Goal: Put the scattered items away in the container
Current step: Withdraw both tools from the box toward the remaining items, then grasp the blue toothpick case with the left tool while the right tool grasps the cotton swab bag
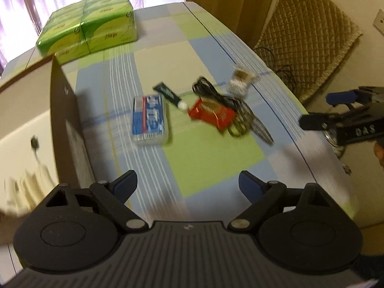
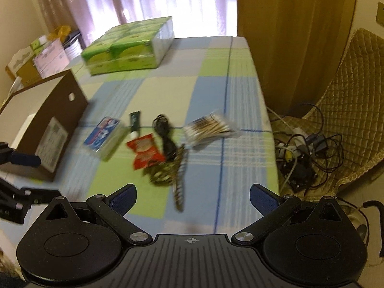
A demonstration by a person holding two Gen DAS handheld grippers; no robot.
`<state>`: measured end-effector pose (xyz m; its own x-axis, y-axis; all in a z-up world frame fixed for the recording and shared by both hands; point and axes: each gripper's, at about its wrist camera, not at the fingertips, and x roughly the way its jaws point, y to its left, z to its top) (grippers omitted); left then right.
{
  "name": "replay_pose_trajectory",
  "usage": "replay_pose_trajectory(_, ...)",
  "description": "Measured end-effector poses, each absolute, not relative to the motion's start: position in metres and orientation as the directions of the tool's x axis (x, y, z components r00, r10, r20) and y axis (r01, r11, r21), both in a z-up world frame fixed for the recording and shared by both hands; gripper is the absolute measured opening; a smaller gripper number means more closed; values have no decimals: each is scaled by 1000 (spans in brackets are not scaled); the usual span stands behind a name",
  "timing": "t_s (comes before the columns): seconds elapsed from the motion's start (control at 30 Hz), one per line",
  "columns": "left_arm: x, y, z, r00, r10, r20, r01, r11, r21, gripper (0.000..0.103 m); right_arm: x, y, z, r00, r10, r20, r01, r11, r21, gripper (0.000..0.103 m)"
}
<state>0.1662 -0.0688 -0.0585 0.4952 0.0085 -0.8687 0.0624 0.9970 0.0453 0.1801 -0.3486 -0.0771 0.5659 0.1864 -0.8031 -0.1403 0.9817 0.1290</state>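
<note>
On the checked tablecloth lie a blue clear-cased box [image 1: 149, 120] [image 2: 105, 135], a small dark tube [image 1: 168, 95] [image 2: 134, 123], a red snack packet [image 1: 211, 115] [image 2: 144, 153], a coiled black cable [image 1: 211, 91] [image 2: 166, 139], scissors [image 1: 249, 124] [image 2: 176, 182] and a bag of cotton swabs [image 1: 241, 80] [image 2: 210, 129]. A brown cardboard box [image 1: 64, 110] [image 2: 48, 120] stands open at the left. My left gripper [image 1: 188, 184] [image 2: 21, 175] hovers open near the front edge. My right gripper [image 2: 193, 196] [image 1: 321, 110] is open too, off the table's right side.
A green multipack of tissues [image 1: 88, 26] [image 2: 129, 48] sits at the far end of the table. A quilted chair [image 1: 309, 38] [image 2: 348, 110] with tangled cables and a power strip [image 2: 302, 151] stands to the right. Curtains hang behind.
</note>
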Motion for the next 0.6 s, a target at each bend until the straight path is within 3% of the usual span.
replay_pose_trajectory(0.4,264,-43,-89,403,101,-910,26,992,121,80,269,-364,-105,516,190,-835,-102,982,160,103)
replay_pose_trajectory(0.6,294,-30,-109,343,113,-933,4,993,121,71,311,-365,-119,487,208,-848,7,970,242,103)
